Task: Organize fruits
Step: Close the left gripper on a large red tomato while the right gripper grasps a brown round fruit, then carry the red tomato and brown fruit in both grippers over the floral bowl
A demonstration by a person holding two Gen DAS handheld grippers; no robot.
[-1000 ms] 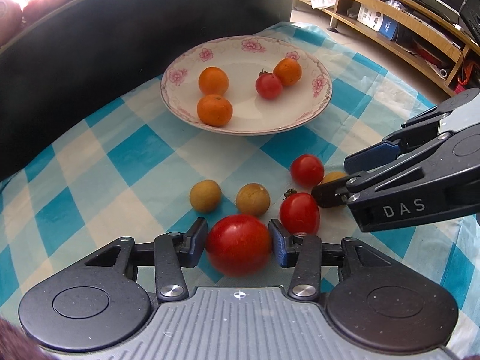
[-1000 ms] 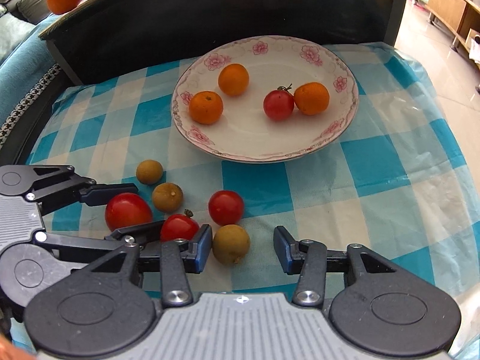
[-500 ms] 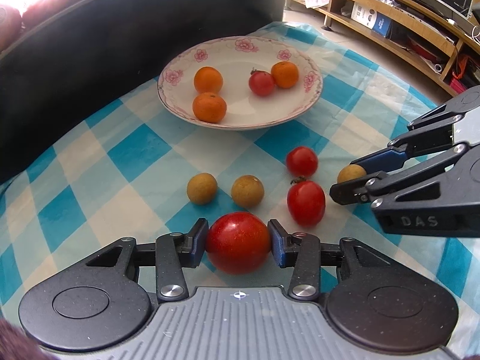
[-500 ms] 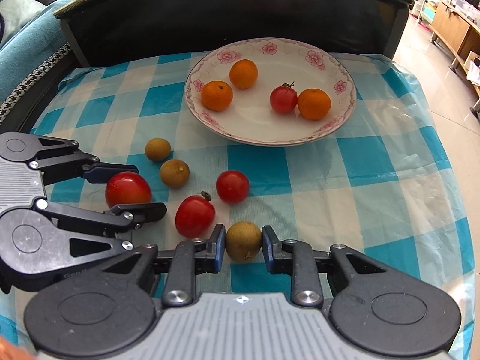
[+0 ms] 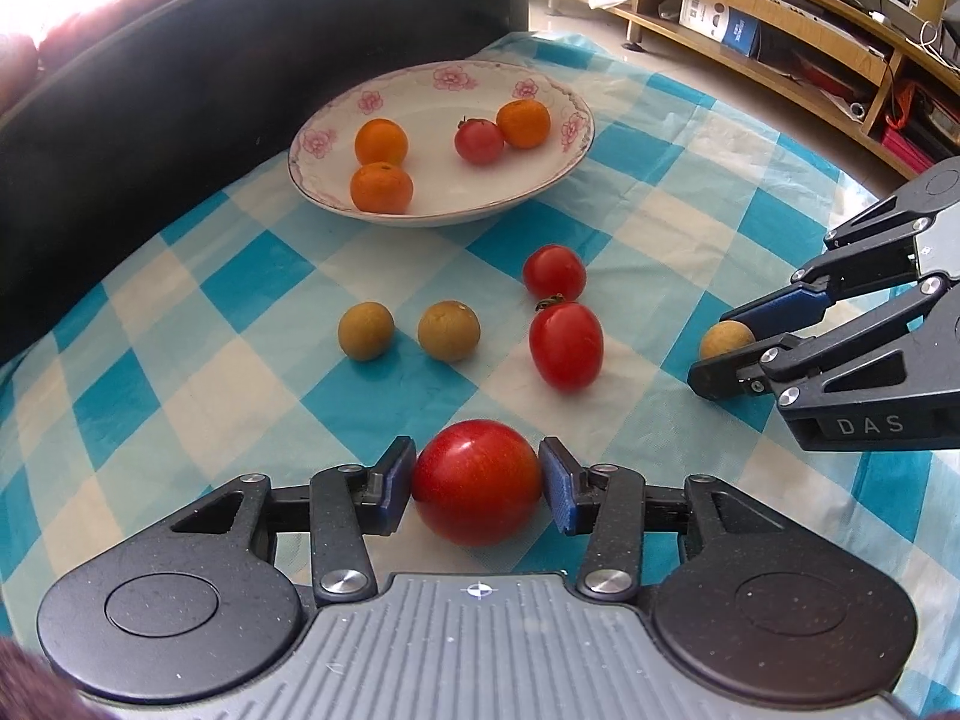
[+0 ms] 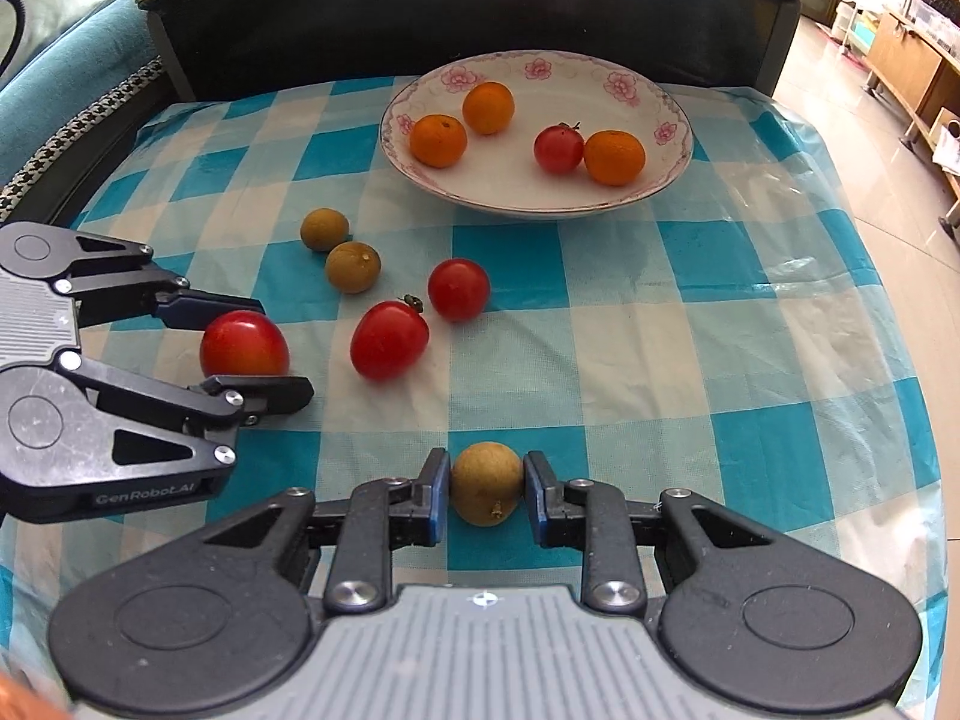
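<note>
L gripper (image 5: pixel 477 483) clamps big glossy red tomato (image 5: pixel 477 483), low over blue-white checked cloth (image 5: pixel 252 324). R gripper (image 6: pixel 485 495) pinches small tan-brown round longan (image 6: pixel 485 483), dull skin. Both well short of floral white plate (image 6: pixel 672 120).

Low table covered with a thin blue-and-white checked plastic cloth (image 6: pixel 690 324), a bit wrinkled and glossy toward the right edge. Sitting right on it: a shallow white ceramic plate with pink flower rim (image 6: pixel 672 114) at the far side, holding a few fruits. Nearer, loose on the cloth: two small round tan-brown longans (image 6: pixel 324 229) (image 6: pixel 353 266), almost touching in the right wrist view, slightly apart in the left. Just beside those, a small round red cherry tomato (image 6: pixel 458 289) and an oblong red tomato with a dried stem (image 6: pixel 389 339), close together. Can't tell whether the two gripped fruits rest on the cloth.
</note>
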